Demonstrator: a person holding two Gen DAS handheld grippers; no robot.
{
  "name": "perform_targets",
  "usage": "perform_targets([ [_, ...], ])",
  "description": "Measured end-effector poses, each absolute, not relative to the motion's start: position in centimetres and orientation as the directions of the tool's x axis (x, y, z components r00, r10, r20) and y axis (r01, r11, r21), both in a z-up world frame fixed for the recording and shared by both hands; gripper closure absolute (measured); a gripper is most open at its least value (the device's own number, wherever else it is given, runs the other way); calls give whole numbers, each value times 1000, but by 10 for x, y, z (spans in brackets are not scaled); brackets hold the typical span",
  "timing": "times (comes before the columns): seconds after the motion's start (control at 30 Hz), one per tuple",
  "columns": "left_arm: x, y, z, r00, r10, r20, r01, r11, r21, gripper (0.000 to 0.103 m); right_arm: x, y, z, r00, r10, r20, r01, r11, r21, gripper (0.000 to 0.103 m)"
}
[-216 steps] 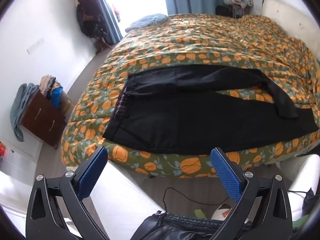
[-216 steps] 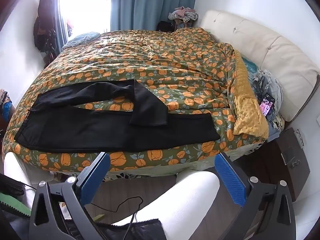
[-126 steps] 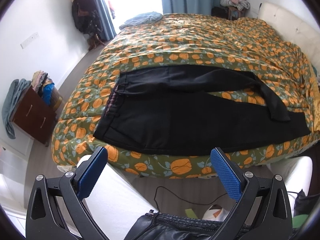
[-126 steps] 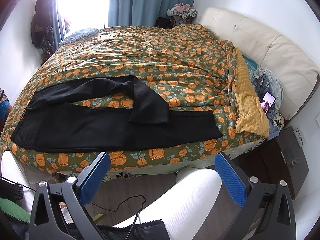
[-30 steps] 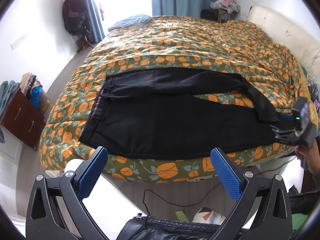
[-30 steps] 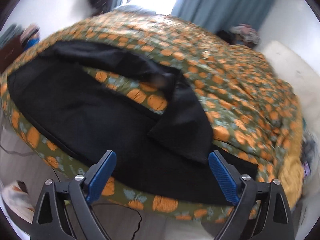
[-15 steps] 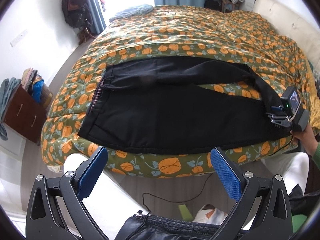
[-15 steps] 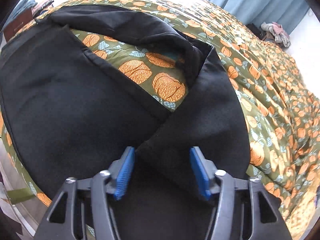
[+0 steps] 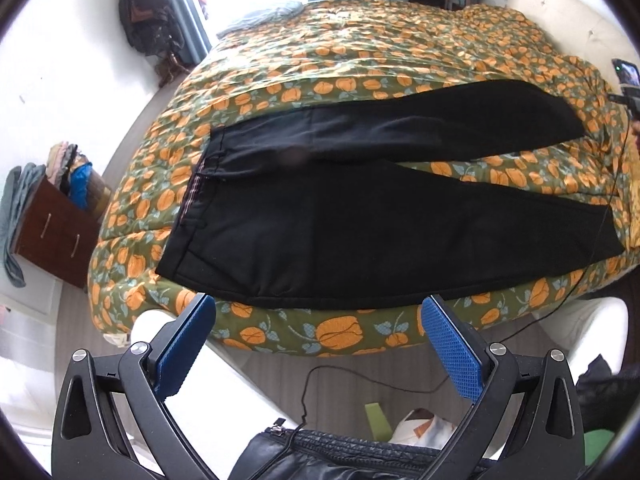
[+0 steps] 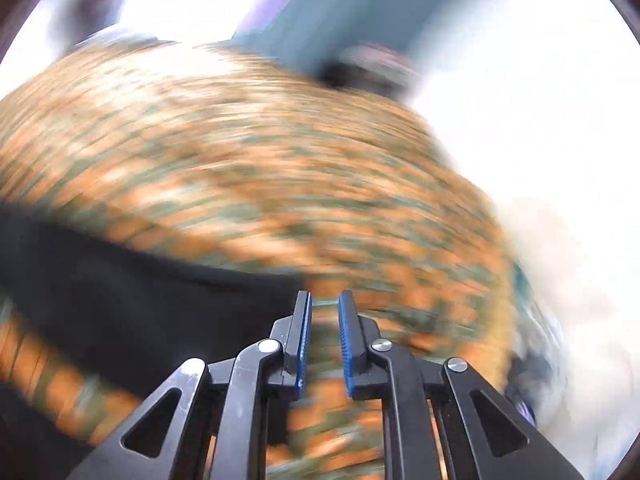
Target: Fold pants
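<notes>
On the bed [image 9: 400,40], black pants [image 9: 360,232] spread flat, left claw [image 9: 316,344] wide open off the edge, right claw [image 10: 323,340] nearly closed, gripping nothing visible, view blurred.

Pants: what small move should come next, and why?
Probably reach the left gripper forward to the far waistband corner of the pants. They lie flat on the bed, legs apart, unfolded, and its jaws stand wide open, short of the cloth.

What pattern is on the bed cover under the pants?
Orange fruit with pale leaves on olive green, covering the bed cover; clearest in the left wrist view, under the black pants.
</notes>
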State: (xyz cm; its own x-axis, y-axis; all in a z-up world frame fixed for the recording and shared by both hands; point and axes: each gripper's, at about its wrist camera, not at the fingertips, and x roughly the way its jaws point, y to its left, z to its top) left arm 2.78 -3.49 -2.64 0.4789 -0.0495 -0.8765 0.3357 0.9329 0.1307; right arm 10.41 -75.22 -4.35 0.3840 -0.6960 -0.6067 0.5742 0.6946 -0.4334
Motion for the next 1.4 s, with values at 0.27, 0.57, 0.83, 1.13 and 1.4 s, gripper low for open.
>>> perform_targets([
  [0.27, 74, -46, -51, 461, -96, -882, 367, 926, 92, 0, 45, -732, -104, 448, -498, -743, 619, 772, -144, 23],
  [0.57, 227, -86, -74, 479, -152, -864, 241, 970, -37, 1, 36, -604, -184, 651, -94, -753, 422, 870, 256, 22],
  [0.83, 218, -77, -72, 447, -254, -858, 202, 963, -180, 1, 85, -722, -204, 641, -63, -765, 523, 766, 375, 22],
  [1.13, 183, -33, -111, 371, -112, -922, 118, 990, -73, 1, 104, -840, -214, 693, 19, -720, 600, 538, 592, 24],
  [1.4, 175, -38, -128, 330, -90, -940, 117, 992, -54, 1, 173, -823, -243, 534, 68, -843, 619, 648, 445, 40],
])
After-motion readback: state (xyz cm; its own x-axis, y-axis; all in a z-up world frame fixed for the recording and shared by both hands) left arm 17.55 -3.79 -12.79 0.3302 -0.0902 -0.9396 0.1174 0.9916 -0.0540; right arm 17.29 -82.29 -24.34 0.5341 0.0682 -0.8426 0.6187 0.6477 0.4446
